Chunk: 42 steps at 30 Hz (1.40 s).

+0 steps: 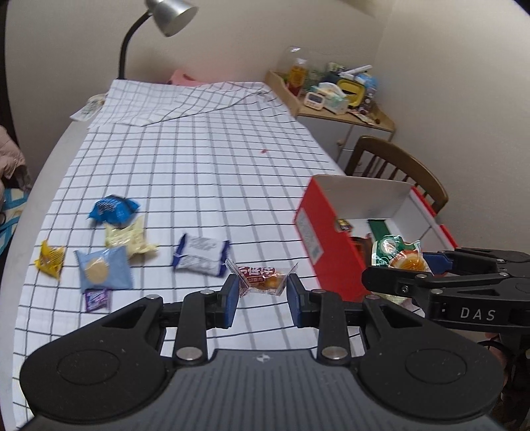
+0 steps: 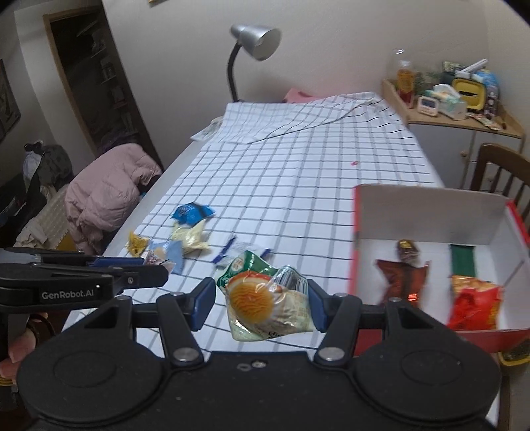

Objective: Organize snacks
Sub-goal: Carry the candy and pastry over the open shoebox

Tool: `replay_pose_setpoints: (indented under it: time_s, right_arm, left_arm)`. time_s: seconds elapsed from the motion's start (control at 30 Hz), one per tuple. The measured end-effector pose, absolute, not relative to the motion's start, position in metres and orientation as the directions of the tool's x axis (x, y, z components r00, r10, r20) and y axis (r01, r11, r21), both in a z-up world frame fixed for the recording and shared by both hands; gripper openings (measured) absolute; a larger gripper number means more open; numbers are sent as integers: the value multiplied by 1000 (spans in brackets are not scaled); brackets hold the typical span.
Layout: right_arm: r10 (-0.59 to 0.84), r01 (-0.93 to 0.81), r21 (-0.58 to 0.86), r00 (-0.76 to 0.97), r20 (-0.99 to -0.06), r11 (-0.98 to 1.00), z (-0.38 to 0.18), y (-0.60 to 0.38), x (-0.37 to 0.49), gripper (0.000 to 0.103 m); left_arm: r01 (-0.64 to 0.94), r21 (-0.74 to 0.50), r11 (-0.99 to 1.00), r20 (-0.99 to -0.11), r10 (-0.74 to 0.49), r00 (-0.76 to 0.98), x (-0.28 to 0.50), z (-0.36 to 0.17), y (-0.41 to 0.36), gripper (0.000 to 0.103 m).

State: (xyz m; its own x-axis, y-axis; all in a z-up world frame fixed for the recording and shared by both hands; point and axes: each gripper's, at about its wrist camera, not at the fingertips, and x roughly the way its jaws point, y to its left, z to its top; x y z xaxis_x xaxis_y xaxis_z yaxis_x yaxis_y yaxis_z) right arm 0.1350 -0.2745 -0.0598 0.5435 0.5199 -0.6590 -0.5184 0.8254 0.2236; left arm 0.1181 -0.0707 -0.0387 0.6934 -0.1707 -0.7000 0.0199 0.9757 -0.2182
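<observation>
My left gripper [image 1: 261, 300] holds a small clear-wrapped brown and orange candy [image 1: 261, 280] between its blue pads, just above the checked cloth. My right gripper [image 2: 260, 303] holds a green and white snack pack with an orange disc [image 2: 265, 298], lifted off the table; the same pack shows in the left wrist view [image 1: 399, 257] beside the red box [image 1: 326, 245]. The open red box [image 2: 430, 212] has white inner walls and holds a brown bag [image 2: 402, 277], a red-orange bag [image 2: 473, 306] and a green packet [image 2: 462, 260]. Loose snacks lie at left: a blue packet [image 1: 112, 207], a pale yellow one [image 1: 129, 237], a light blue cookie pack [image 1: 102, 268], a yellow one [image 1: 50, 258], a purple one [image 1: 96, 298], and a white-and-blue pack [image 1: 200, 255].
A grey desk lamp [image 1: 165, 15] stands at the table's far end. A wooden chair [image 1: 394, 165] stands to the right of the box. A cluttered cabinet [image 1: 334, 89] is at the back right. A pink jacket [image 2: 106, 189] lies left of the table.
</observation>
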Motion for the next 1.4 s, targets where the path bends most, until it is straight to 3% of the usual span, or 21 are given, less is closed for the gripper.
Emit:
replay_pose_setpoints:
  time_s: [0.33,0.73,1.1,1.4]
  right_arm:
    - [469,-455,207,597,-651,866,-54,-349,156,57]
    - [400,-365,205,611,-684,908,-72,-420,213,57]
    - [329,-292,185,590,-737,939,-107,-449,277,58]
    - [292,-340,112,541,-789,934,-135,-436,304,58]
  left_arm:
    - [93,-191,977,-692,-202,693,149,-27,-150,30]
    - [110,-147,983,-745,-183,641,219,-43,-219,30]
    - [96,-92,991,-799,-131,587,286,-72,-255,30]
    - [107,-37,994,-846,-88,526,325,-106,-273,30]
